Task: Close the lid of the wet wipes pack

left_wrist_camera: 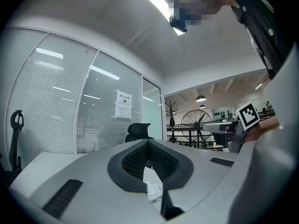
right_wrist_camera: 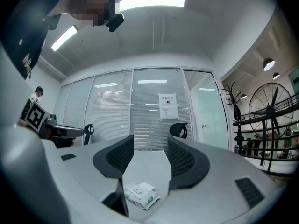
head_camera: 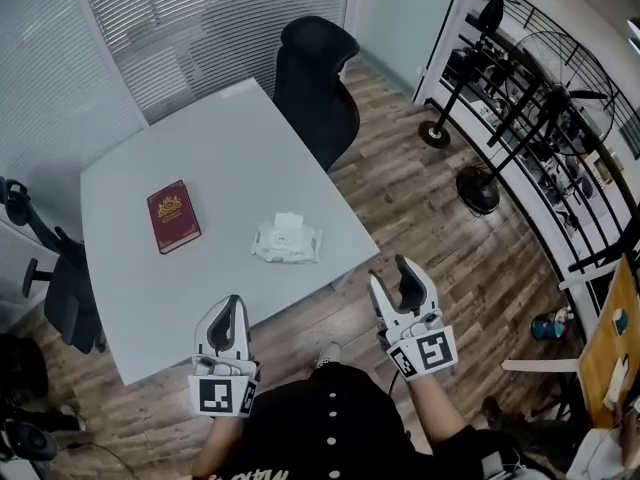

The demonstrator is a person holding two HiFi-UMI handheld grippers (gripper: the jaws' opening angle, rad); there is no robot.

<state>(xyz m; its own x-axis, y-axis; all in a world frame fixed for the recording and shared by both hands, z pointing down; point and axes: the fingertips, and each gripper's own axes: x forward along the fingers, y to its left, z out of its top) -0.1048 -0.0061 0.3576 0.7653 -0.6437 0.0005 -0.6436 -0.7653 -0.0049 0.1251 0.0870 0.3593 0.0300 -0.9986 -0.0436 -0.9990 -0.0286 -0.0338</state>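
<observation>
A white wet wipes pack (head_camera: 287, 240) lies flat on the grey table (head_camera: 200, 128), near its right front part, with its white lid flap folded open toward the far side. Both grippers hover level off the table's near edge, well short of the pack. My left gripper (head_camera: 233, 304) is shut, its tips together and nothing held; the left gripper view shows the pack (left_wrist_camera: 154, 190) only through the slit under the closed tips (left_wrist_camera: 148, 142). My right gripper (head_camera: 390, 273) is open and empty, and the pack (right_wrist_camera: 140, 194) appears ahead between its pads (right_wrist_camera: 150, 141).
A dark red book (head_camera: 173, 216) lies left of the pack. A black office chair (head_camera: 318, 78) stands at the table's far right corner, another chair (head_camera: 50, 268) at the left edge. Standing fans (head_camera: 560, 78) and racks line the right wall over the wood floor.
</observation>
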